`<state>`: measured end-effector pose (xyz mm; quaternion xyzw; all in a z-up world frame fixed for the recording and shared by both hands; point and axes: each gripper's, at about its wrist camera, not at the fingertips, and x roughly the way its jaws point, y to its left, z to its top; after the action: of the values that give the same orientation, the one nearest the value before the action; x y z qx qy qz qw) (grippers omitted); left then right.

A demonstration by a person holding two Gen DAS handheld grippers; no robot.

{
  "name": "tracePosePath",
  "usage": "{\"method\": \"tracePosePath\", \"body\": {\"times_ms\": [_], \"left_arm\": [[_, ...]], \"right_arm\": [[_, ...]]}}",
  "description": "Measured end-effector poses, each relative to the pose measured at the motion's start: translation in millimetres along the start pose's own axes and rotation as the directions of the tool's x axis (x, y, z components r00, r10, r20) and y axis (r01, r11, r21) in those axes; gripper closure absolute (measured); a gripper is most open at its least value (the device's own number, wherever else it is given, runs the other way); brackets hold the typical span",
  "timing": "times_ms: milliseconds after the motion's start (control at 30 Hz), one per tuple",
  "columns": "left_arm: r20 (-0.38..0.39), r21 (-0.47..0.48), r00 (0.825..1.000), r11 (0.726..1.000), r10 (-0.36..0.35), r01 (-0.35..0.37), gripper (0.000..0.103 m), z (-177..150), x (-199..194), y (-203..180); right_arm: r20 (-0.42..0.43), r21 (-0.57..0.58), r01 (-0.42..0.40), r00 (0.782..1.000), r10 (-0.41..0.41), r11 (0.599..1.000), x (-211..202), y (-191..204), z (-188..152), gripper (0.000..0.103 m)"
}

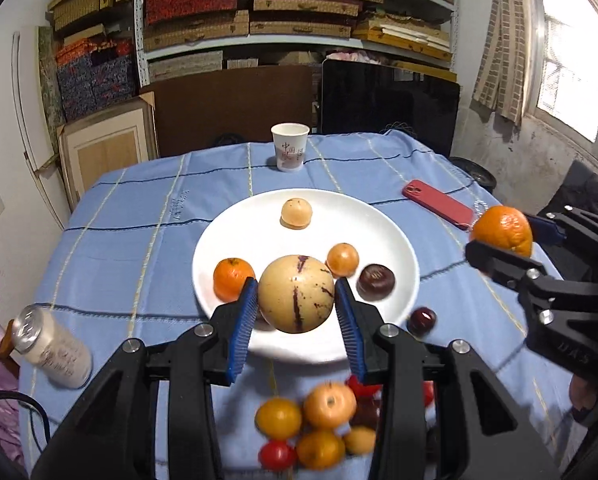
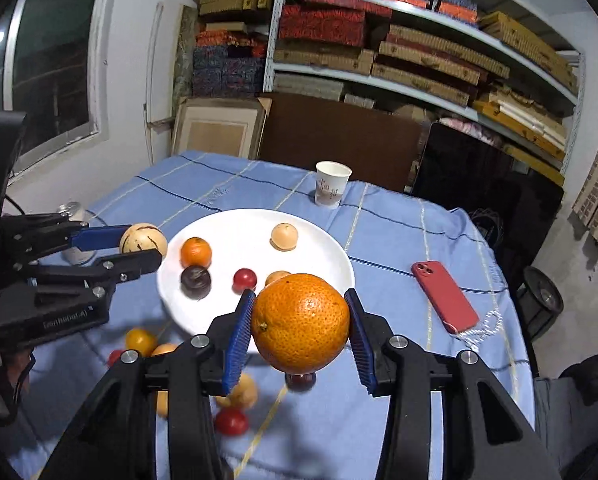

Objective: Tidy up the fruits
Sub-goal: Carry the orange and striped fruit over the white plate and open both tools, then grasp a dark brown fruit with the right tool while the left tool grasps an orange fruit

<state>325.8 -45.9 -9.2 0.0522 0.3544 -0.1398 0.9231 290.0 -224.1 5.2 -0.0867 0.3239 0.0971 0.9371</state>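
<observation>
My left gripper (image 1: 296, 300) is shut on a pale round melon with purple streaks (image 1: 296, 294), held above the near rim of the white plate (image 1: 395, 248). It also shows at the left of the right wrist view (image 2: 139, 246). My right gripper (image 2: 301, 328) is shut on a large orange (image 2: 301, 322), held above the cloth just right of the plate (image 2: 335, 256); it also shows in the left wrist view (image 1: 503, 232). On the plate lie a tangerine (image 1: 232, 278), a small orange fruit (image 1: 342, 259), a pale fruit (image 1: 296, 213) and a dark plum (image 1: 376, 282).
Several loose small fruits (image 1: 319, 428) lie on the blue checked cloth near me, and a dark red one (image 1: 421, 320) lies by the plate's rim. A paper cup (image 1: 290, 146) stands at the back, a red phone (image 1: 437, 203) at right, a can (image 1: 51, 346) at left.
</observation>
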Motion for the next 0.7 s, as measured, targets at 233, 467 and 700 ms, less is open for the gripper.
{"method": "tracePosePath", "body": {"times_ms": [233, 467, 700], "left_arm": [[-0.038, -0.01, 0.999, 1.0, 0.027, -0.028, 0.064, 21.1, 70.3, 11.0], [0.03, -0.024, 0.996, 0.996, 0.086, -0.086, 0.03, 28.3, 75.1, 23.7], [0.025, -0.085, 0.999, 0.996, 0.038, -0.036, 0.024, -1.5, 20.1, 35.7]], "right_arm": [[-0.036, -0.057, 0.006, 0.999, -0.008, 0.998, 72.3, 4.2, 16.3, 0.057], [0.019, -0.064, 0.027, 0.999, -0.026, 0.998, 74.8, -1.5, 18.8, 0.042], [0.04, -0.04, 0.002, 0.999, 0.0, 0.999, 12.7, -2.2, -5.4, 0.039]]}}
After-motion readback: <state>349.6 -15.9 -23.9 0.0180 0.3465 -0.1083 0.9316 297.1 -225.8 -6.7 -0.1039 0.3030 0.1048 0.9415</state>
